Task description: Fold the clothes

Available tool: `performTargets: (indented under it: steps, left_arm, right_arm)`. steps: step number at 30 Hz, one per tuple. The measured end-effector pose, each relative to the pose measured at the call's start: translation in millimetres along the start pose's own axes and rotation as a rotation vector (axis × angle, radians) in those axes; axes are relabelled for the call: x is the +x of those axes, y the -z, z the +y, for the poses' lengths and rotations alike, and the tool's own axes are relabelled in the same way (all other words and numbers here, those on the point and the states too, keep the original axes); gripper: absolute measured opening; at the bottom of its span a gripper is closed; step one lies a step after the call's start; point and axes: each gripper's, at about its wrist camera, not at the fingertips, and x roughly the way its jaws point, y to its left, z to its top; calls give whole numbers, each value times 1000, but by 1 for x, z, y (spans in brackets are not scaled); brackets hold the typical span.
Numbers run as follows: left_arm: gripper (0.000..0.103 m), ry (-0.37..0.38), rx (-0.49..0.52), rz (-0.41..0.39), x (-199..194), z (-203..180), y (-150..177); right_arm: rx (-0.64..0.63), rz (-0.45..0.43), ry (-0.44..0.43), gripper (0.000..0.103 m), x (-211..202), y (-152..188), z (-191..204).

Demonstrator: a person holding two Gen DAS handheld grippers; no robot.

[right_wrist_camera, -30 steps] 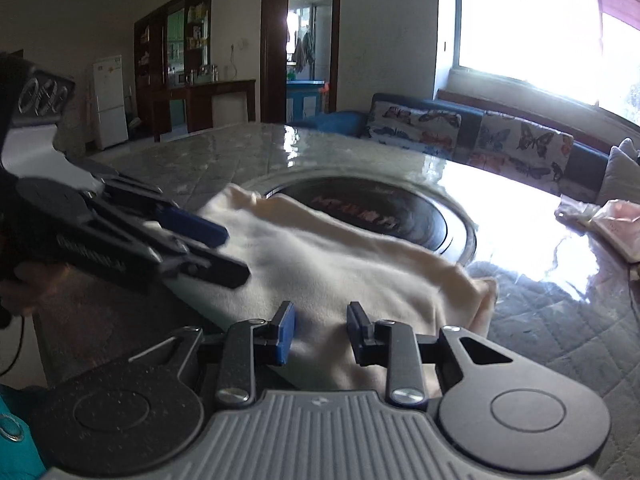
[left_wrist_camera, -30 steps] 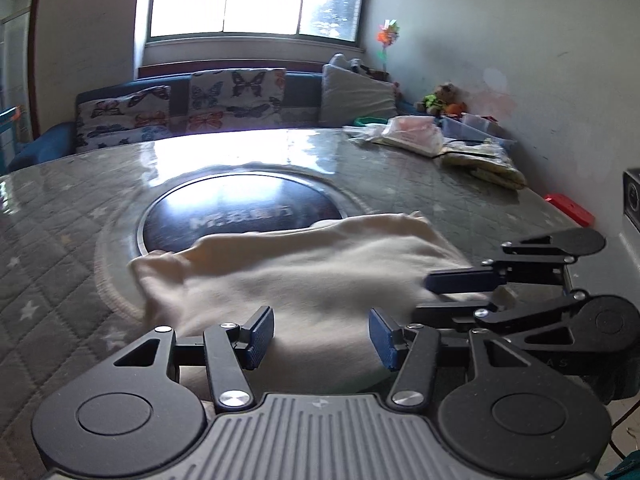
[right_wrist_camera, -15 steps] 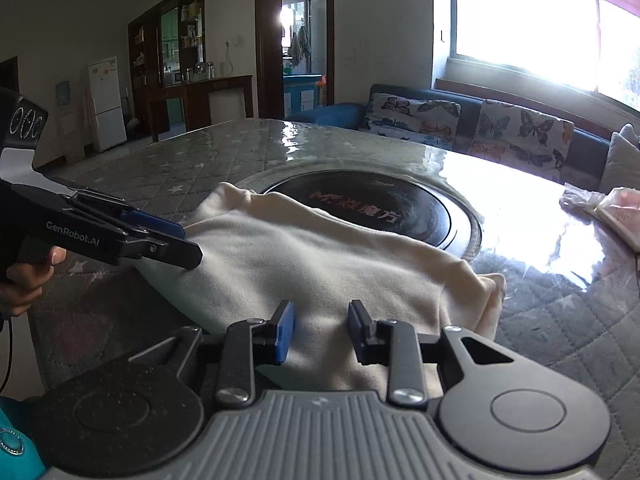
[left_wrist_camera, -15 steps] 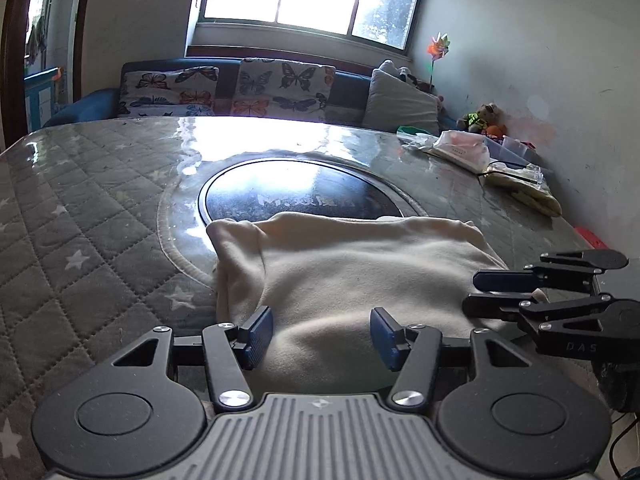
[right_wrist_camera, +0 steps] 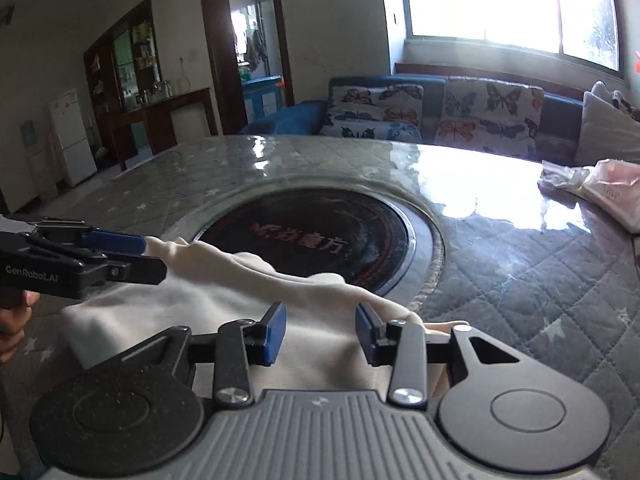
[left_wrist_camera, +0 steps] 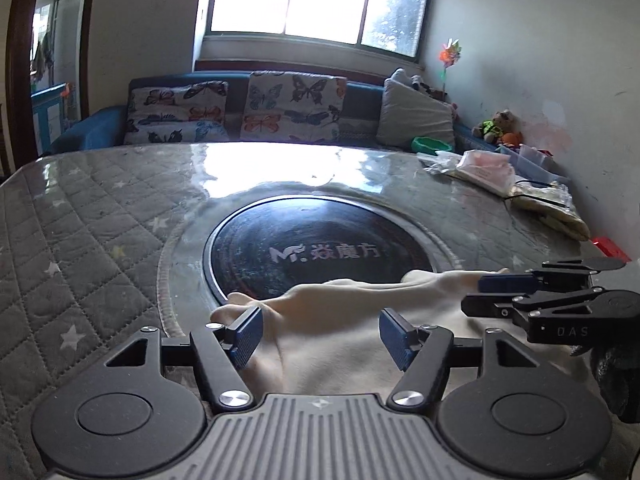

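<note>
A cream garment (left_wrist_camera: 344, 340) lies folded near the table's front edge, its far edge bunched into a low ridge over the rim of the black disc. My left gripper (left_wrist_camera: 320, 338) stands over the garment's left part. Its jaws are opening, with cloth between the blue pads and neither pad pressing on it. My right gripper (right_wrist_camera: 320, 334) is over the garment (right_wrist_camera: 224, 304) at its right end. Those jaws are opening too, with cloth lying loose between them. Each gripper shows in the other's view: the right gripper (left_wrist_camera: 474, 294) and the left gripper (right_wrist_camera: 154, 258).
A black round disc (left_wrist_camera: 320, 248) is set into the quilted, glass-topped table (left_wrist_camera: 100, 240). Plastic bags (left_wrist_camera: 488, 168) and a red object (left_wrist_camera: 608, 246) lie at the far right. A sofa with butterfly cushions (left_wrist_camera: 240, 116) stands behind the table. A person's hand (right_wrist_camera: 12, 316) holds the left gripper.
Both grippers have drawn back toward the table's near edge, and their jaws have widened. The garment now fills less of each view, and its far edge sits nearer the grippers.
</note>
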Motion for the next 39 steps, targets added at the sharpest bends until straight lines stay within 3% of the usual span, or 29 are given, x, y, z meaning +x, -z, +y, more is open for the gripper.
performTargets:
  steps: [8, 17, 26, 39]
  left_arm:
    - [68, -33, -51, 34, 18, 17, -2]
    - [68, -65, 23, 29, 36, -4, -21]
    - [70, -96, 45, 89, 63, -8, -17]
    - [74, -97, 16, 88, 64, -2, -18]
  right_arm:
    - [17, 21, 9, 44, 6, -2, 0]
    - [-2, 6, 15, 49, 20, -24, 21]
    - [-21, 51, 84, 52, 45, -22, 31]
    - [5, 35, 56, 52, 47, -28, 32]
